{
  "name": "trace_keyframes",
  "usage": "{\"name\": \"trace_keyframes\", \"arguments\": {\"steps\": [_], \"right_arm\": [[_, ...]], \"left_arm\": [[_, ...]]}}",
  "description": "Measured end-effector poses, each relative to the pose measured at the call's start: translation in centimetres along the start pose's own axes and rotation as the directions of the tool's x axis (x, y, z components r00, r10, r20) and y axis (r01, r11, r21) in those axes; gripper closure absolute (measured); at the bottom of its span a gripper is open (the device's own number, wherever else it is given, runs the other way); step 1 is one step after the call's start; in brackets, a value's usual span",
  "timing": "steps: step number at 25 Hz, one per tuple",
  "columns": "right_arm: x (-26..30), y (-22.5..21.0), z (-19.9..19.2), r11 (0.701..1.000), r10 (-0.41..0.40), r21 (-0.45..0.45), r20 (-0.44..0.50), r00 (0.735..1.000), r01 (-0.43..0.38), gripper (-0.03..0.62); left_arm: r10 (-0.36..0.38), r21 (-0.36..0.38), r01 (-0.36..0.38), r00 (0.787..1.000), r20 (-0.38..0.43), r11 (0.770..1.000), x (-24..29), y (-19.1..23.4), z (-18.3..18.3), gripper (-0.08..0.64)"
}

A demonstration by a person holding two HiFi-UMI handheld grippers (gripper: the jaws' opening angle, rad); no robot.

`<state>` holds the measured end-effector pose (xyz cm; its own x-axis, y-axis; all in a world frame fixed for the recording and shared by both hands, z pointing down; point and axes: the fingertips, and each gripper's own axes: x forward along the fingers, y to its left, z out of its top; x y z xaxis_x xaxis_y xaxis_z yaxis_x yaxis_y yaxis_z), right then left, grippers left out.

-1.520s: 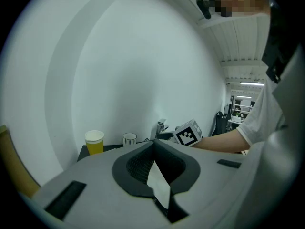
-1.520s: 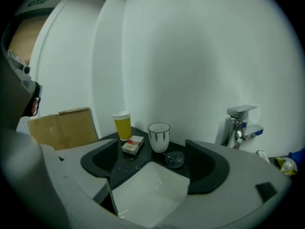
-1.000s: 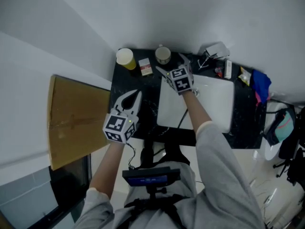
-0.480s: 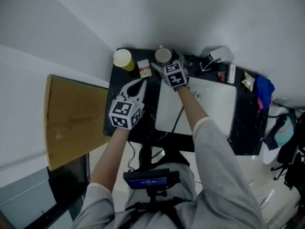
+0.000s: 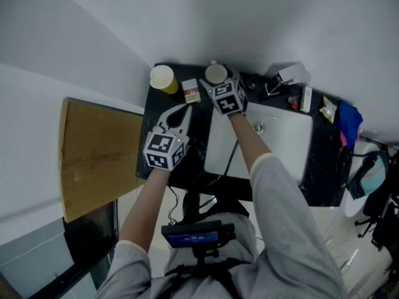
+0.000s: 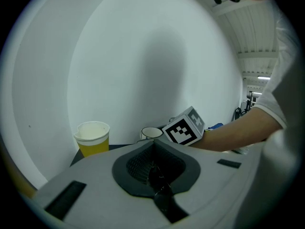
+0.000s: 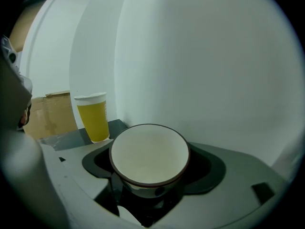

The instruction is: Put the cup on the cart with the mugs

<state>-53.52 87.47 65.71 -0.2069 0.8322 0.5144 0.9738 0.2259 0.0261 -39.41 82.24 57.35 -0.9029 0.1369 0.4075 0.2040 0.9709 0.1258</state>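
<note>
A white cup with a dark rim stands at the back of the black cart top, near the wall. My right gripper reaches around it. In the right gripper view the cup fills the gap, and the jaws have just been closing onto its sides. My left gripper hovers shut and empty over the cart's left part. In the left gripper view its pads meet, and the cup shows ahead.
A yellow paper cup stands at the back left corner, with a small box between it and the white cup. A closed white laptop lies to the right, with clutter beyond it. Brown cardboard leans left of the cart.
Both grippers moved toward the wall. The right gripper went from beside the laptop to around the white cup. The left gripper advanced over the cart's left side and stays shut.
</note>
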Motion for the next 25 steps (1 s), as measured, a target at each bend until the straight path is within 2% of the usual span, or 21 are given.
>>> {"name": "trace_keyframes", "arguments": {"steps": [9,13,18,25], "right_arm": [[0.0,0.1,0.1,1.000,0.001,0.009,0.009,1.000,-0.001,0.190],[-0.3,-0.3,0.2,1.000,-0.022,0.012,0.019,1.000,0.022,0.192],[-1.2,-0.4,1.1,0.999,-0.036,-0.004,0.046,0.998,0.036,0.192],[-4.0,-0.1,1.9,0.999,-0.054,0.011,0.027,0.998,0.053,0.192]], "left_arm": [[0.009,-0.016,-0.009,1.000,-0.007,1.000,-0.6,0.3,-0.9,0.560],[0.011,-0.011,-0.011,1.000,0.001,1.000,-1.0,0.2,-0.7,0.560],[0.017,-0.014,-0.017,1.000,0.002,1.000,-1.7,0.4,-0.7,0.560],[0.016,-0.020,-0.016,1.000,0.011,1.000,-3.1,0.4,-0.7,0.560]]}}
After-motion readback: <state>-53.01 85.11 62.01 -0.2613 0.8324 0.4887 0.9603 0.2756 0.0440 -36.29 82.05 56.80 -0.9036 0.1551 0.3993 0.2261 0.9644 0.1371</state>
